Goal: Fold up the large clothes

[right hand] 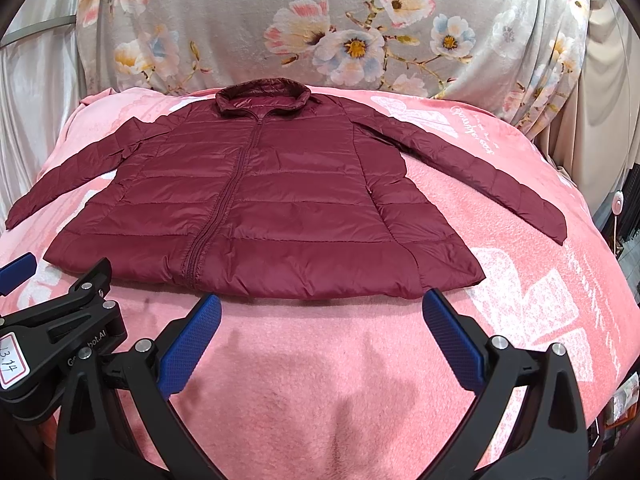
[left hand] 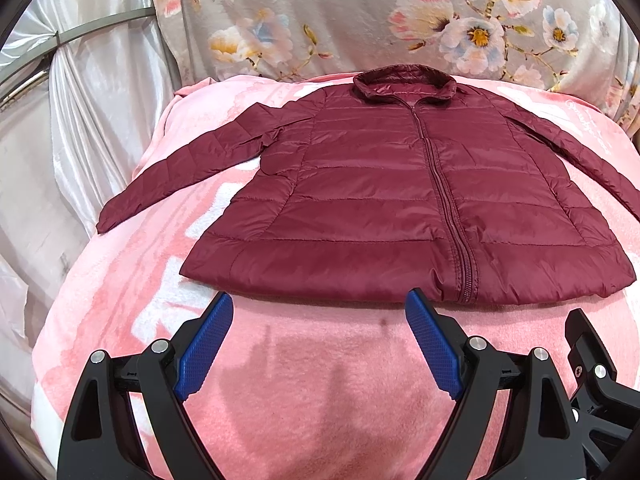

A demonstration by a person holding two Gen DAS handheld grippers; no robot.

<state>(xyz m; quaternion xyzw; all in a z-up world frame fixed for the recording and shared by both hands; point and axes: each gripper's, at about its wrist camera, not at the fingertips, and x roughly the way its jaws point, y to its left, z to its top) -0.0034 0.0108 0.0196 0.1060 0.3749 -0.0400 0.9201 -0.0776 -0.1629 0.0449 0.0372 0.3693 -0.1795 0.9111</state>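
A dark red quilted jacket [left hand: 400,200] [right hand: 256,208] lies flat and zipped on a pink blanket [left hand: 320,380] [right hand: 320,380], collar at the far end, both sleeves spread out sideways. My left gripper [left hand: 320,304] hovers over bare blanket just short of the hem, near the zip's lower end. It is open, with nothing between its blue pads [left hand: 206,344]. My right gripper [right hand: 322,304] hovers short of the hem's right half, also open and empty. The left gripper's black frame [right hand: 60,328] shows at the left edge of the right wrist view.
A grey floral quilt [left hand: 360,16] [right hand: 320,20] is piled behind the collar. Shiny white curtain fabric [left hand: 80,120] hangs at the left. The blanket drops away at its right edge [right hand: 608,280], where dark furniture and a cable show.
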